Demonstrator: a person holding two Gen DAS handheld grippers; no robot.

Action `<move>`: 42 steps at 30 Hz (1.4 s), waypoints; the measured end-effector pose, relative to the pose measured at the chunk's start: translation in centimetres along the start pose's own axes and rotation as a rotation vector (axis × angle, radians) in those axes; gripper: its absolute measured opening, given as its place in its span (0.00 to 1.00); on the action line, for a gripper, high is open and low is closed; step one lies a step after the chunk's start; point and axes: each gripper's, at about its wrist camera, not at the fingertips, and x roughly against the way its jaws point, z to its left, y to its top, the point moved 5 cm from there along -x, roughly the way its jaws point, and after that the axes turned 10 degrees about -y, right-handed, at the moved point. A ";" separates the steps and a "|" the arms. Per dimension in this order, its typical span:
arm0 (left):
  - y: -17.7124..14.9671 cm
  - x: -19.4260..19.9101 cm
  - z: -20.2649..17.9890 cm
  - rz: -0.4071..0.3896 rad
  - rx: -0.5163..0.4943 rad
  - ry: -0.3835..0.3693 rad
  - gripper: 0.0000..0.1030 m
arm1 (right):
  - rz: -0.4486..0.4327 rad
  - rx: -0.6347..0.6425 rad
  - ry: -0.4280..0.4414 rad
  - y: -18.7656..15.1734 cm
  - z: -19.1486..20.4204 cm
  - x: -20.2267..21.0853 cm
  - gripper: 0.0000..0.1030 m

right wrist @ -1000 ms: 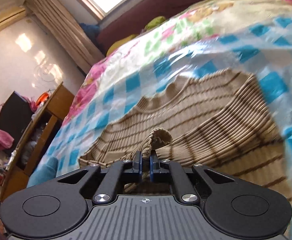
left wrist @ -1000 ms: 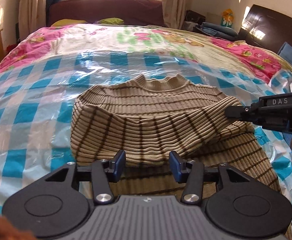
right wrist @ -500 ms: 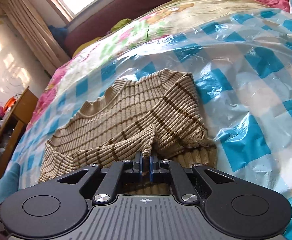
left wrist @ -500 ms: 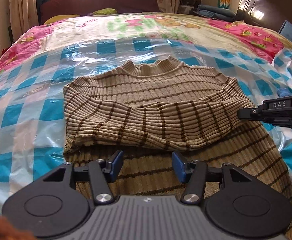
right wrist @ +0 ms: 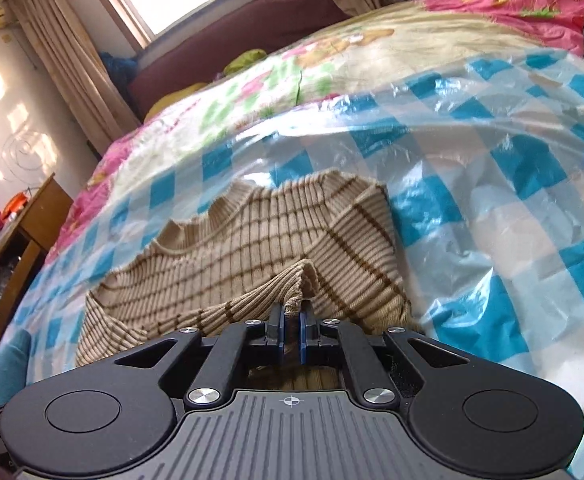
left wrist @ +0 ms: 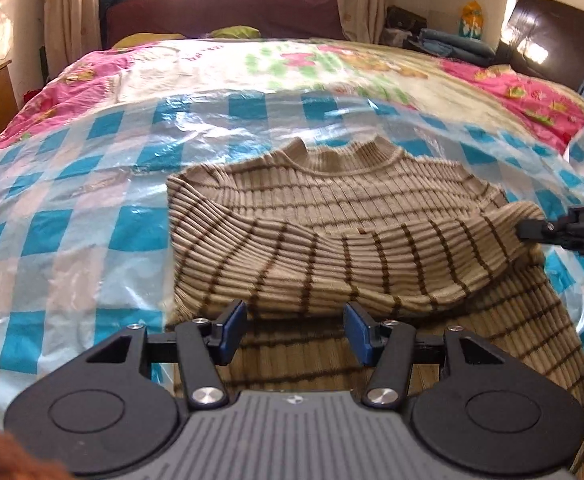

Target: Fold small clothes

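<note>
A tan ribbed sweater with brown stripes [left wrist: 332, 240] lies on the bed, collar toward the far side, with one sleeve folded across its chest. My left gripper [left wrist: 296, 330] is open and empty, just above the sweater's near part. My right gripper [right wrist: 291, 326] is shut on the sleeve cuff [right wrist: 304, 284] and holds it a little above the sweater body [right wrist: 232, 256]. The right gripper also shows at the right edge of the left wrist view [left wrist: 532, 232], at the sleeve end.
A blue-and-white checked plastic sheet [left wrist: 72, 220] covers the bed under the sweater, over a pink floral quilt [left wrist: 92, 76]. A wooden cabinet [right wrist: 24, 240] stands to the left of the bed. A dark headboard [left wrist: 552, 40] and folded clothes [left wrist: 452, 44] are at the far right.
The right gripper has carried the cuff rightward across the sweater, so the sleeve is stretched flatter. The left gripper stays open and has shifted slightly over the near part.
</note>
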 end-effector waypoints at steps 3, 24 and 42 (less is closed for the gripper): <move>0.8 -0.3 0.8 -0.031 0.033 -0.001 0.56 | -0.016 0.015 0.011 0.6 0.5 0.2 0.07; 0.4 -0.3 2.2 -0.017 0.037 -0.003 0.61 | -0.058 0.087 -0.132 0.9 0.3 -0.5 0.13; -0.6 -2.0 2.2 0.053 0.042 0.031 0.61 | -0.013 0.211 -0.155 -1.4 1.1 -0.4 0.16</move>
